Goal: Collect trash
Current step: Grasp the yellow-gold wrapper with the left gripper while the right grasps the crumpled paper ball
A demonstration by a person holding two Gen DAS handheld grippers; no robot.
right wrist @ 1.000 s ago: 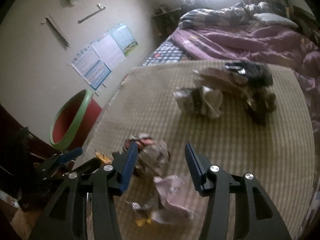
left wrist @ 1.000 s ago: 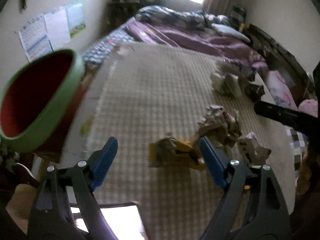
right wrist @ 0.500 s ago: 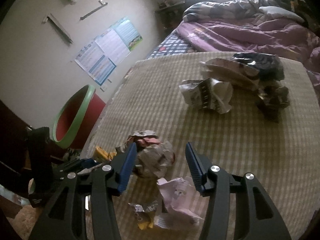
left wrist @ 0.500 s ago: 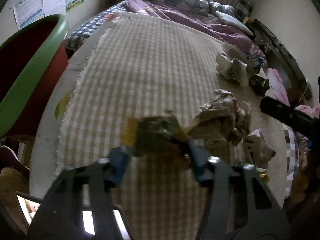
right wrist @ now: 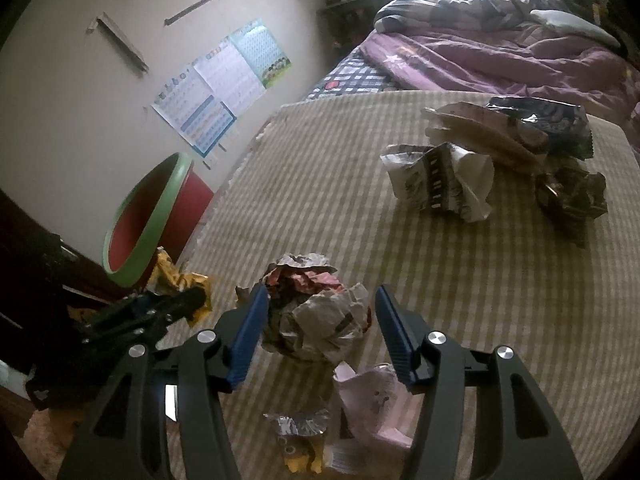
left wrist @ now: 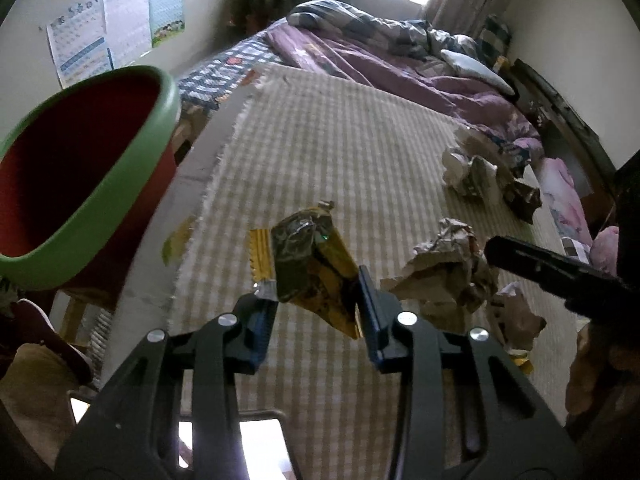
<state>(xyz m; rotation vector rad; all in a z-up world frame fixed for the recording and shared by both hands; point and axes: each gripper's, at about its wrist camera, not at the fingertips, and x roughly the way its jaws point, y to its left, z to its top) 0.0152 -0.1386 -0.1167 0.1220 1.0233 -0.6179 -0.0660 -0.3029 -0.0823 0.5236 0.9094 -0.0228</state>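
While its jaws have just been closing, the left gripper now stands clamped on a crumpled yellow and dark foil snack wrapper, which it holds clear of the beige checked woven mat. To the left of that wrapper stands a red plastic bin with a green rim, just off the mat's edge, its mouth tilted toward the camera. To the wrapper's right lies a crumpled ball of printed newspaper on the mat.

Around that same newspaper ball the right gripper stands with its blue pads apart, one on each side and not pressing it; its jaws have just been opening a little. Nearer the camera than the ball lie a crumpled pale pink paper and a small silver and yellow foil wrapper. Beyond the ball, well apart, sits a pile of crumpled white, striped and dark wrappers. Farther still lies a purple quilt on bedding, and coloured paper charts hang on the wall above the bin.
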